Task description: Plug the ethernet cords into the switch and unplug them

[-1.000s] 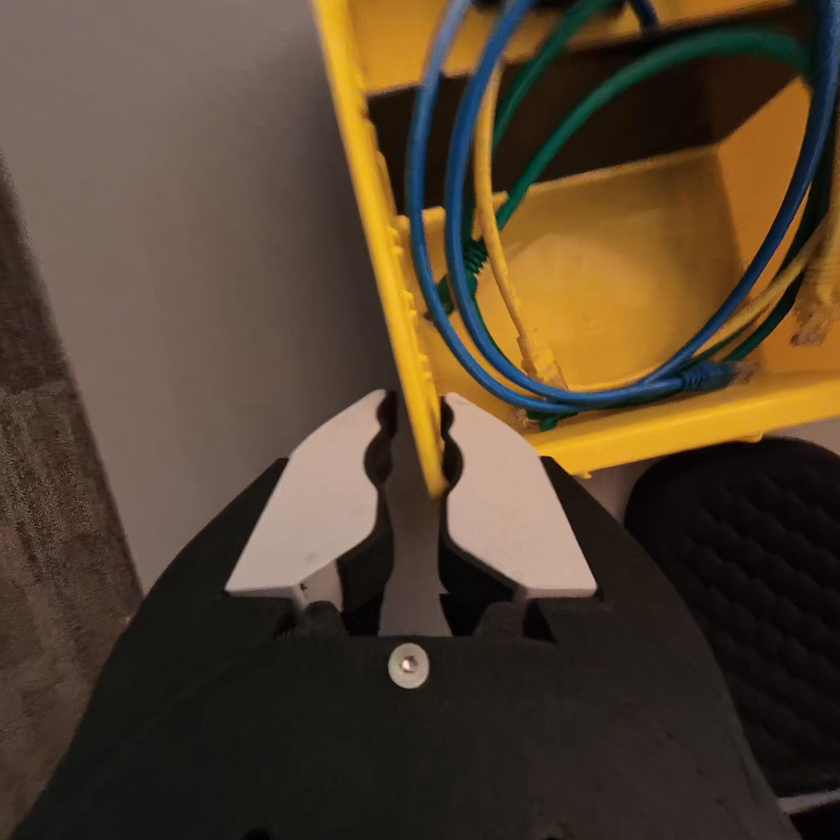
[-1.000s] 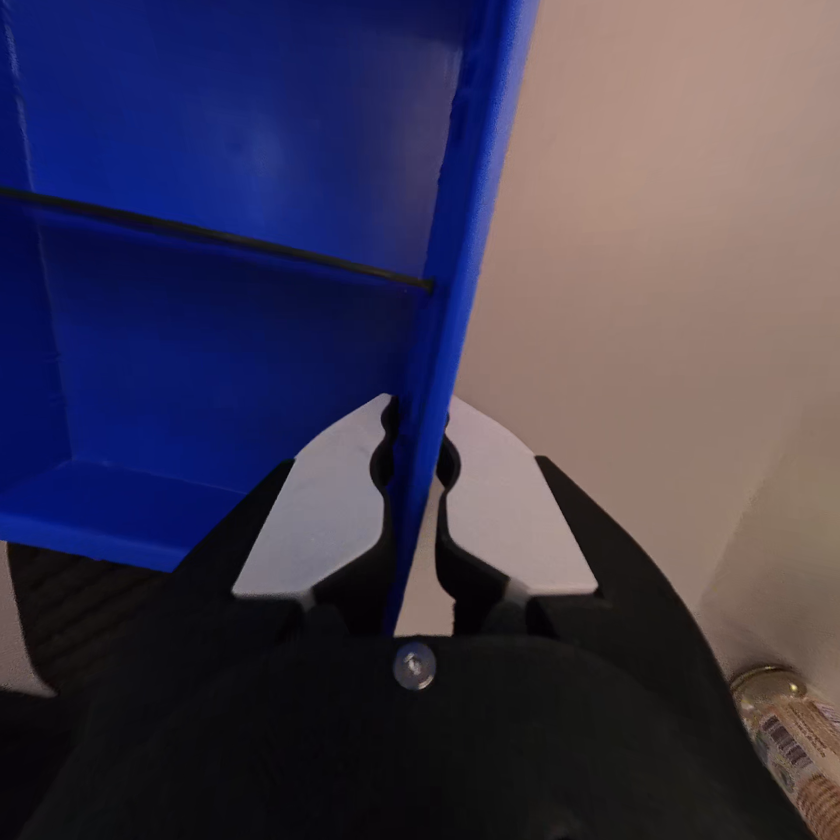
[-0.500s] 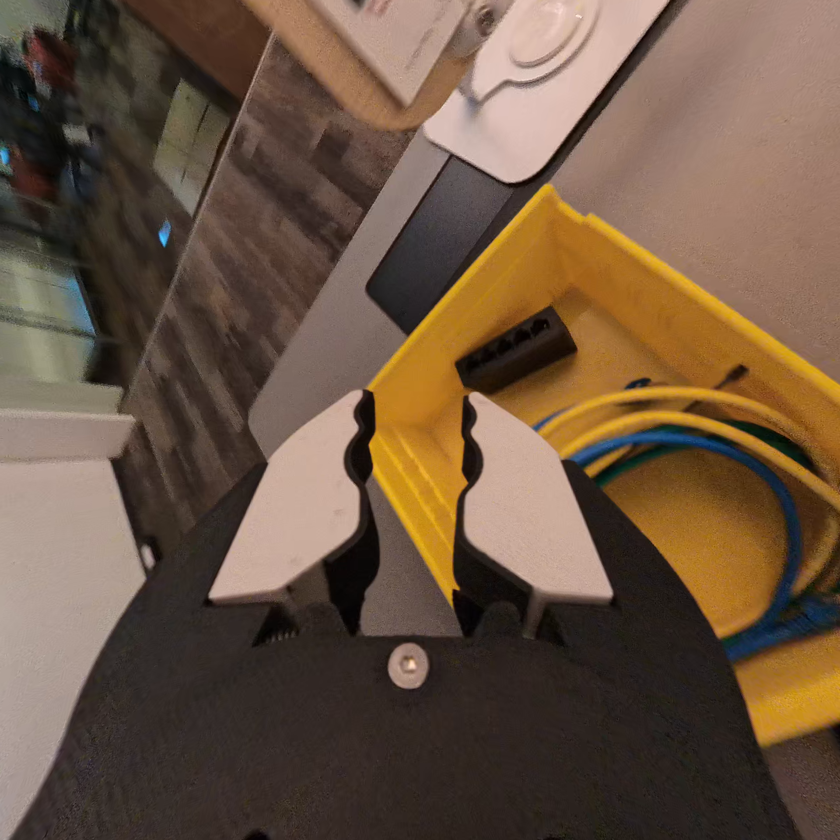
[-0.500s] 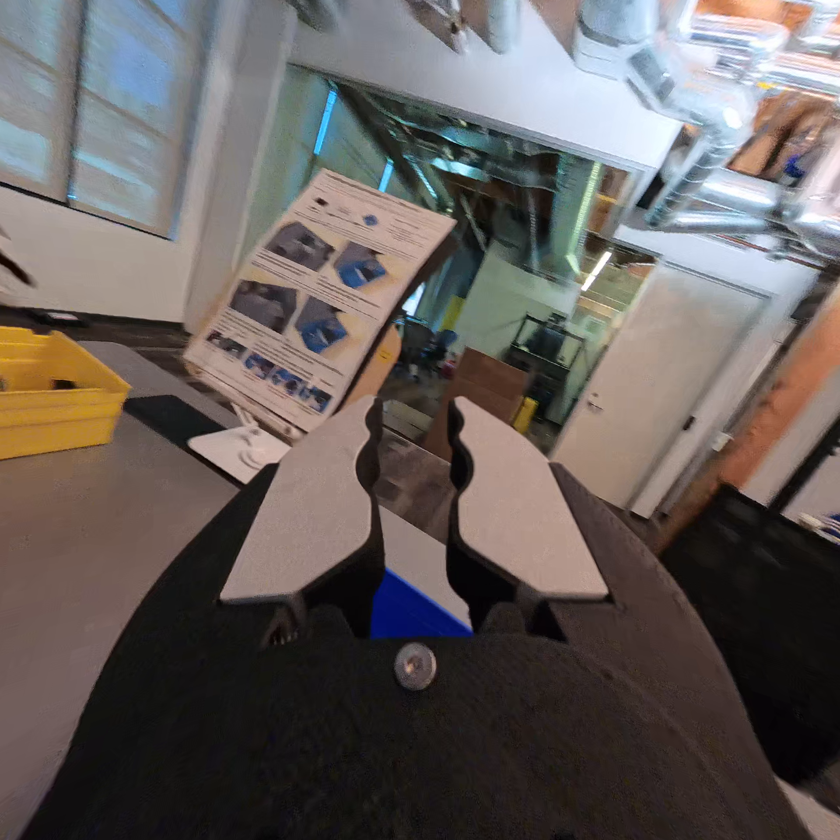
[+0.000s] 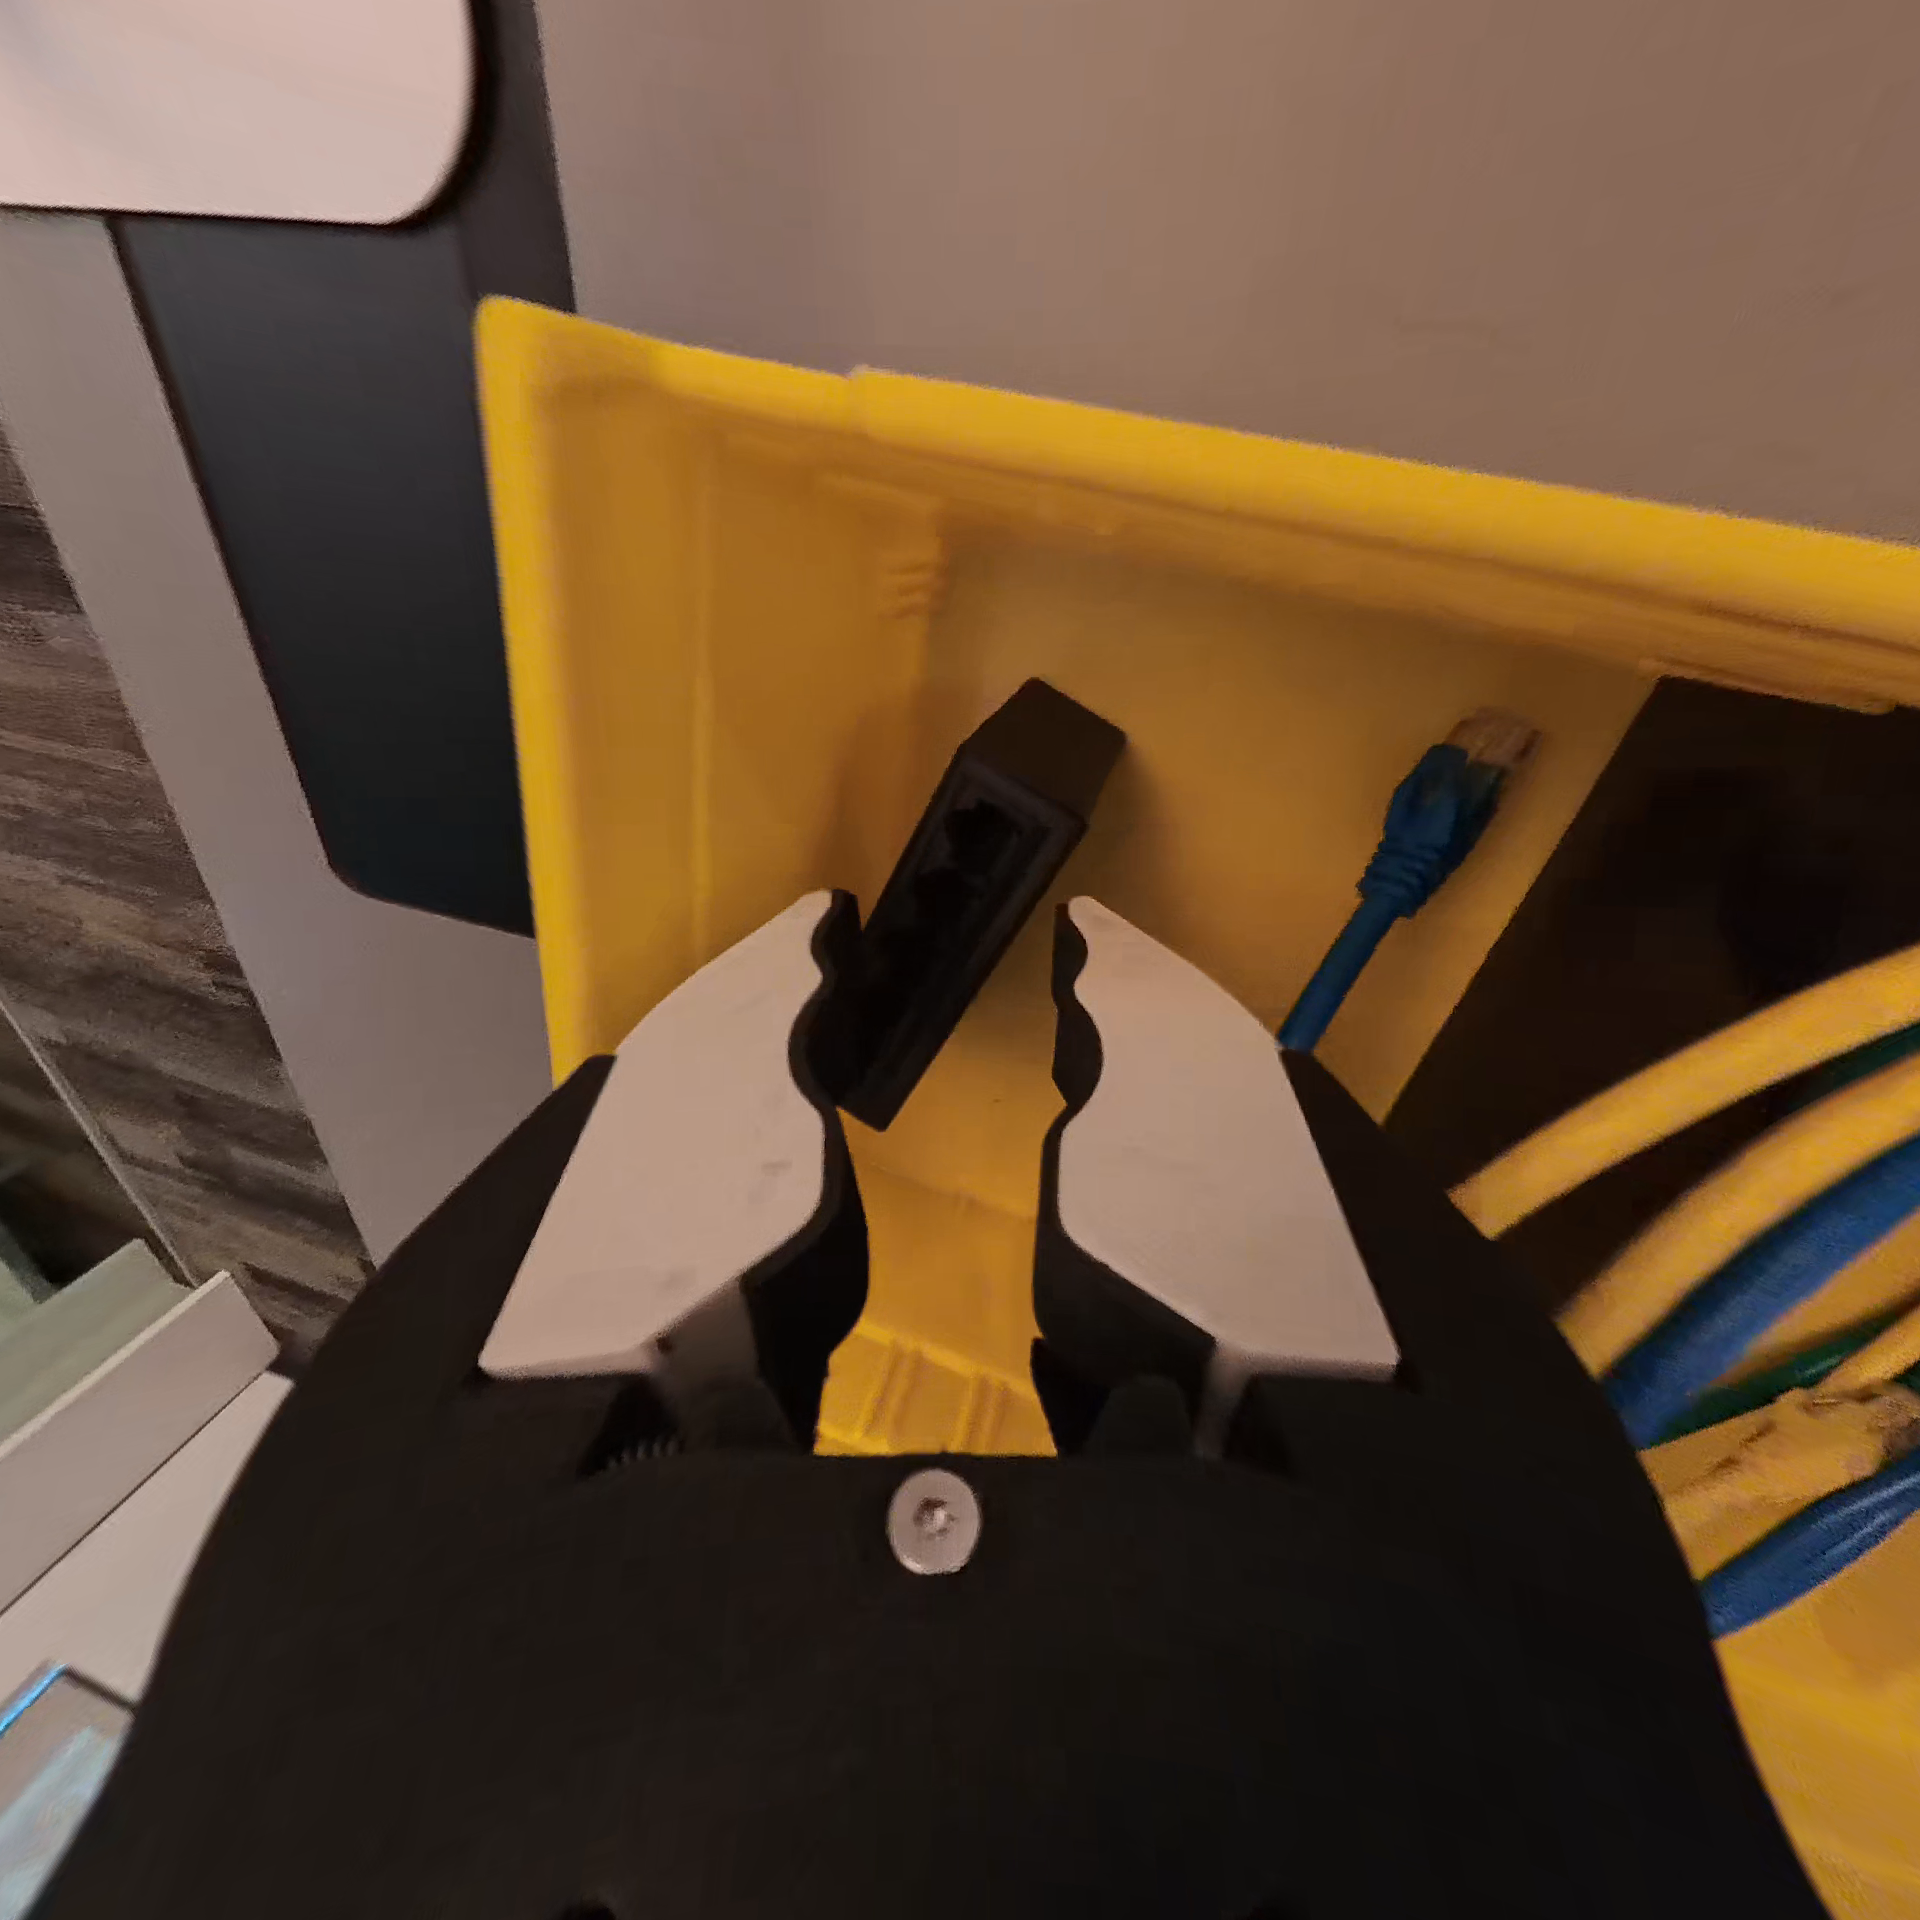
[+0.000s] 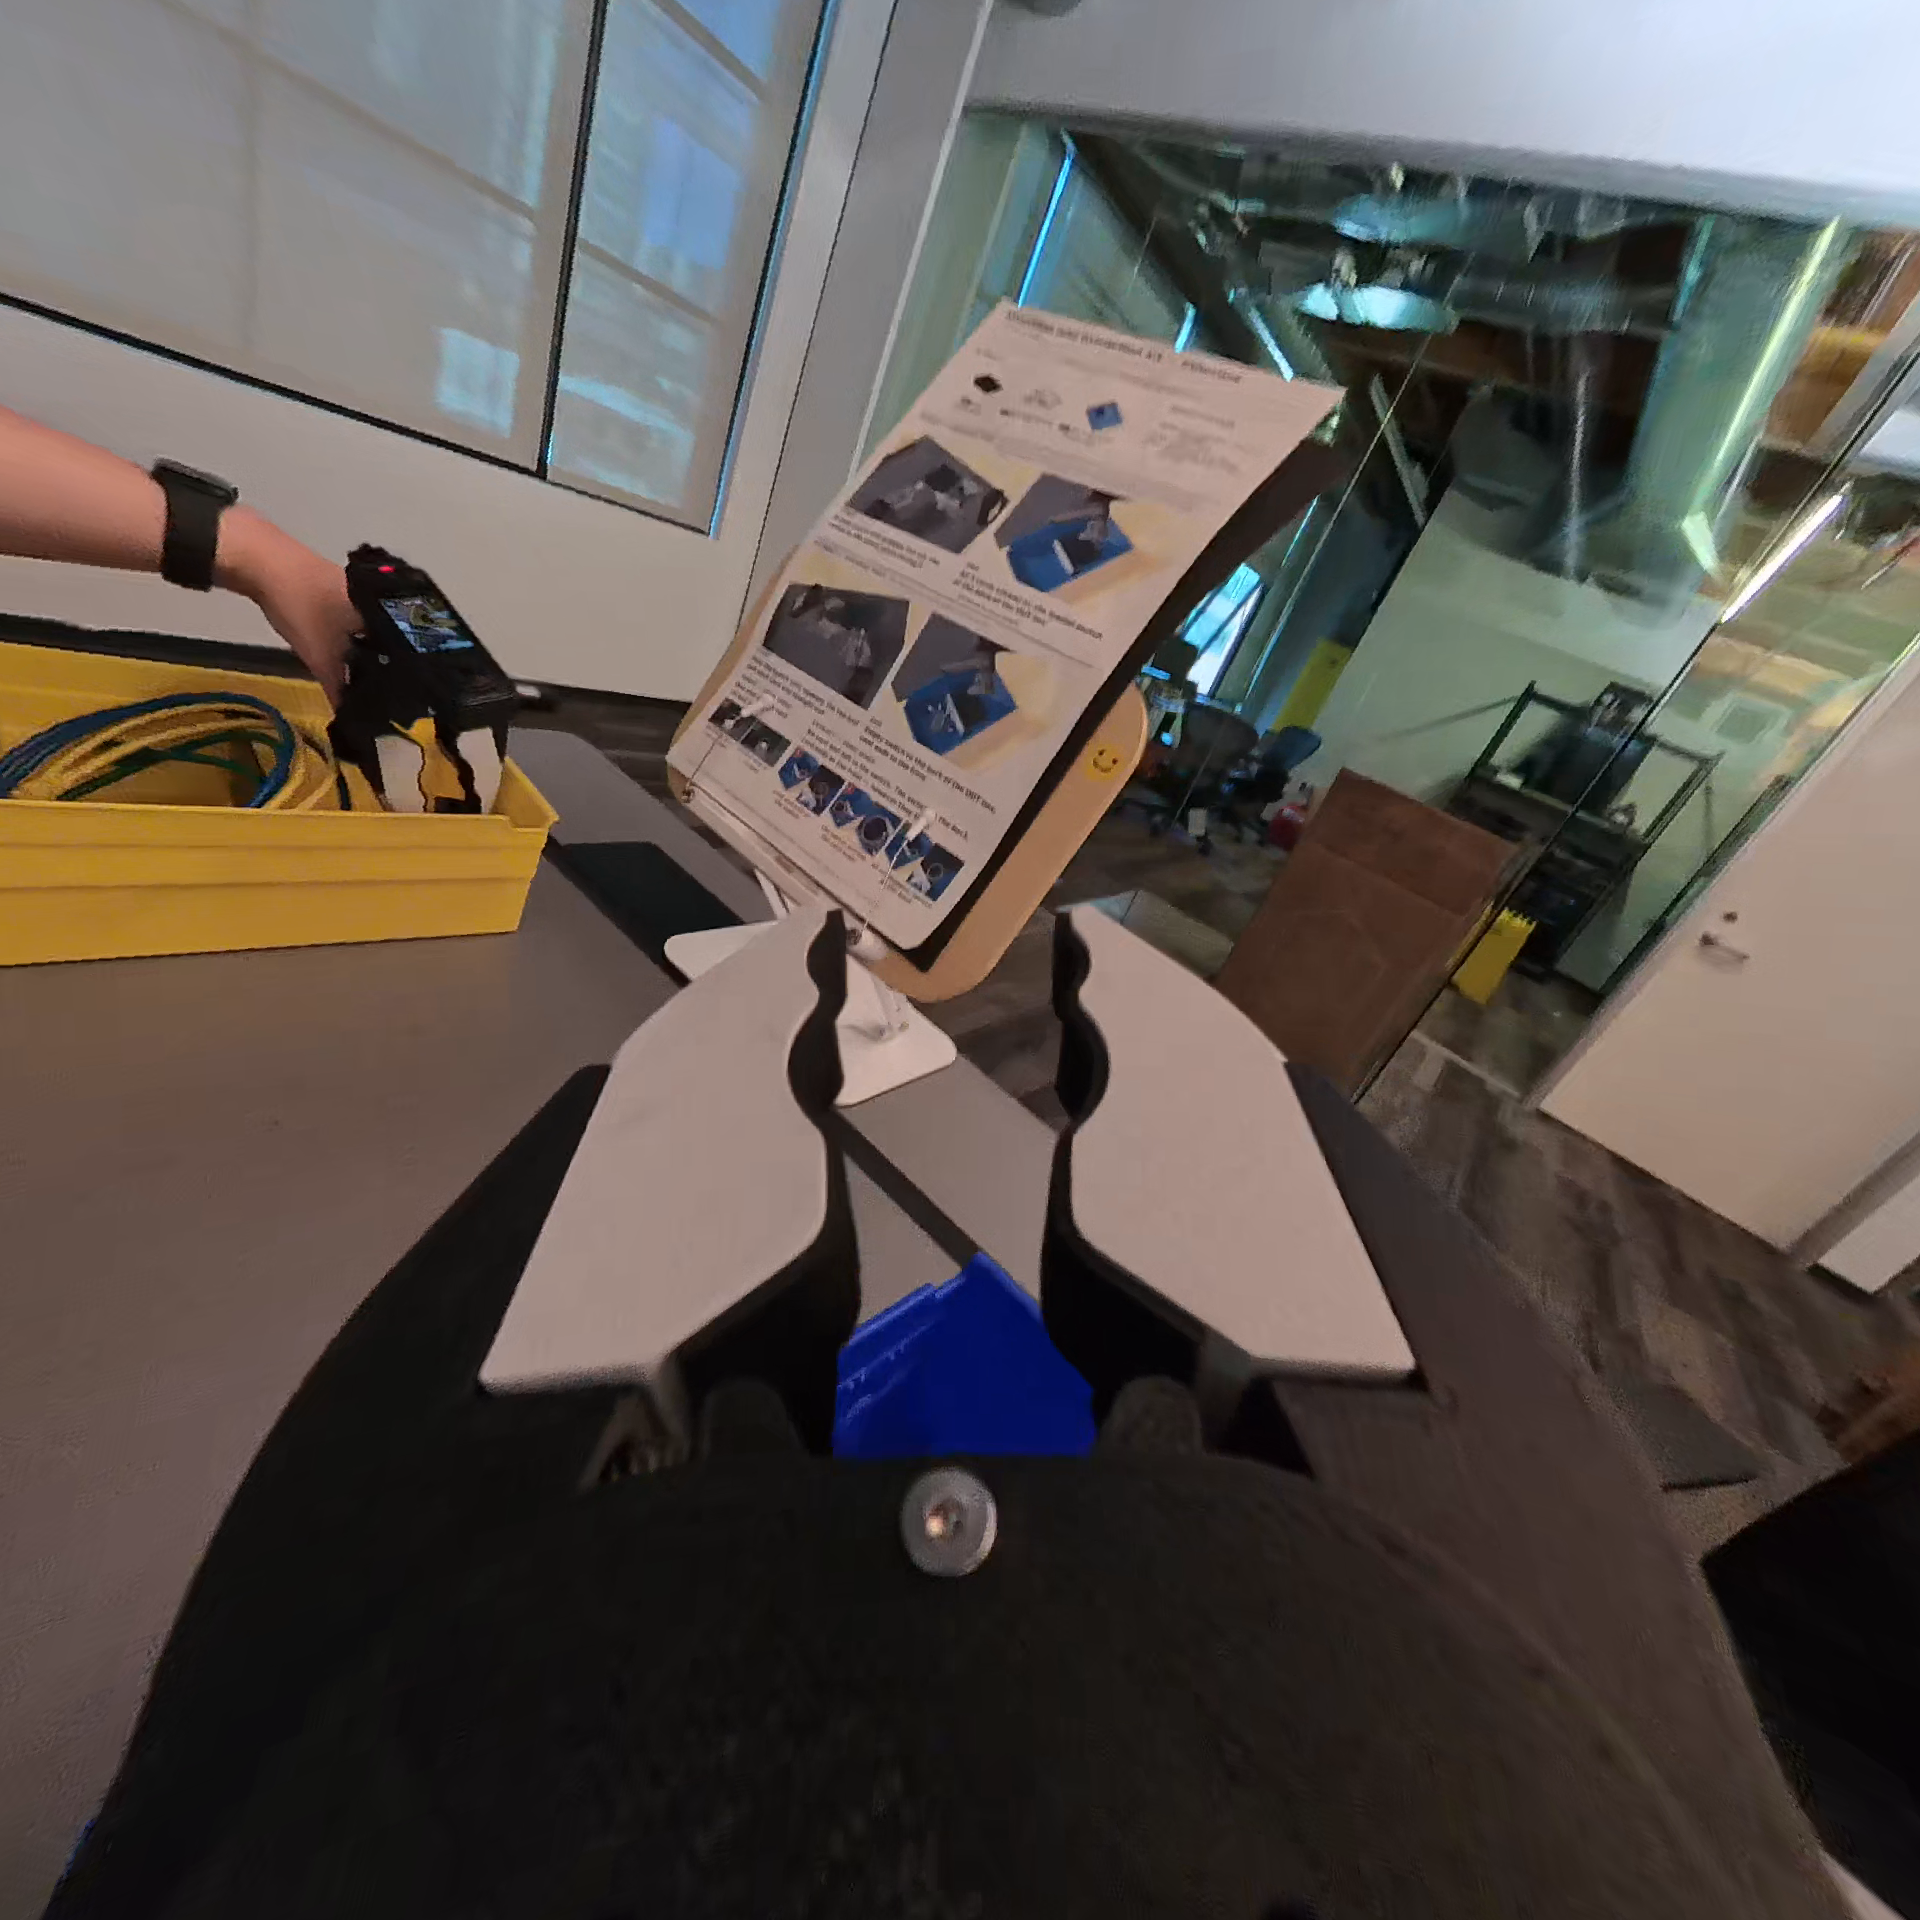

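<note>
Behind the right gripper (image 6: 940, 997) — a printed instruction sheet (image 6: 977, 634) on a stand.

Left gripper (image 5: 940, 914) let go of the yellow bin's (image 5: 1143, 457) wall — jaws now apart around the switch (image 5: 966, 914); right gripper (image 6: 940, 925) released the blue bin (image 6: 956, 1361).
</note>
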Demonstrator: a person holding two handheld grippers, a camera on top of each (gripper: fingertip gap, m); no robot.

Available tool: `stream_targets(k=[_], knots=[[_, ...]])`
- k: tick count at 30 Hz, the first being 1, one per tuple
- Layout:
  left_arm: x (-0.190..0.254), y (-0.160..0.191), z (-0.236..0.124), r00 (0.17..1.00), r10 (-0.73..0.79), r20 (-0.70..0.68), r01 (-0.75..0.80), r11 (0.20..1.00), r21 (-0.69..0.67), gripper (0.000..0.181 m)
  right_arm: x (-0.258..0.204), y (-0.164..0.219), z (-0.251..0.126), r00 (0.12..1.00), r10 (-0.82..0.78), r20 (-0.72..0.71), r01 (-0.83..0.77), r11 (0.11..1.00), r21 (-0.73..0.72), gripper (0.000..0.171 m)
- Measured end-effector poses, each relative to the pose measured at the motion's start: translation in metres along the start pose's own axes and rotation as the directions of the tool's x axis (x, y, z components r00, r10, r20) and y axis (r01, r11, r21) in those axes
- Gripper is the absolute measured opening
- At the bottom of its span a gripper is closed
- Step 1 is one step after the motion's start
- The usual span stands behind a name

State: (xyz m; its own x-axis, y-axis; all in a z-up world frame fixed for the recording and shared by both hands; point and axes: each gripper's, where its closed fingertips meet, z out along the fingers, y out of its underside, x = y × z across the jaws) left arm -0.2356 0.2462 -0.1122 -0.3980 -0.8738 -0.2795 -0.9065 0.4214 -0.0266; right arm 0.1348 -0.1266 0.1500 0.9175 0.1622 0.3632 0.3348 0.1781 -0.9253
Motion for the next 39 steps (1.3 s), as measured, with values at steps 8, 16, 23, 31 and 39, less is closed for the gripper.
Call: stream_targets(k=[8, 16, 23, 31, 39], knots=[[-0.004, 0.007, 0.017, 0.995, 0.086, 0.042, -0.084, 0.995, -0.044, 0.035, -0.010, 0.017, 0.002, 0.997, -0.027, 0.073, 0.033, 0.996, -0.083, 0.039], [-0.010, 0.016, -0.008, 0.986, 0.085, 0.145, -0.070, 0.992, -0.102, 0.029, -0.009, 0.021, -0.002, 0.997, -0.035, 0.064, 0.041, 0.995, -0.095, 0.039], [-0.026, -0.028, -0.125, 0.924, 0.044, 0.380, -0.055, 0.998, 0.018, 0.029, -0.002, 0.020, -0.009, 0.999, -0.036, 0.039, 0.039, 0.996, -0.082, 0.038], [0.064, -0.170, -0.124, 0.976, 0.066, 0.209, -0.083, 0.994, 0.075, 0.029, -0.016, 0.022, -0.002, 0.995, -0.026, 0.096, 0.036, 0.994, -0.098, 0.038], [0.087, -0.179, -0.016, 1.000, 0.019, -0.006, -0.019, 0.980, -0.200, 0.028, -0.015, 0.030, -0.002, 0.991, 0.014, 0.132, -0.002, 0.996, -0.087, 0.038]])
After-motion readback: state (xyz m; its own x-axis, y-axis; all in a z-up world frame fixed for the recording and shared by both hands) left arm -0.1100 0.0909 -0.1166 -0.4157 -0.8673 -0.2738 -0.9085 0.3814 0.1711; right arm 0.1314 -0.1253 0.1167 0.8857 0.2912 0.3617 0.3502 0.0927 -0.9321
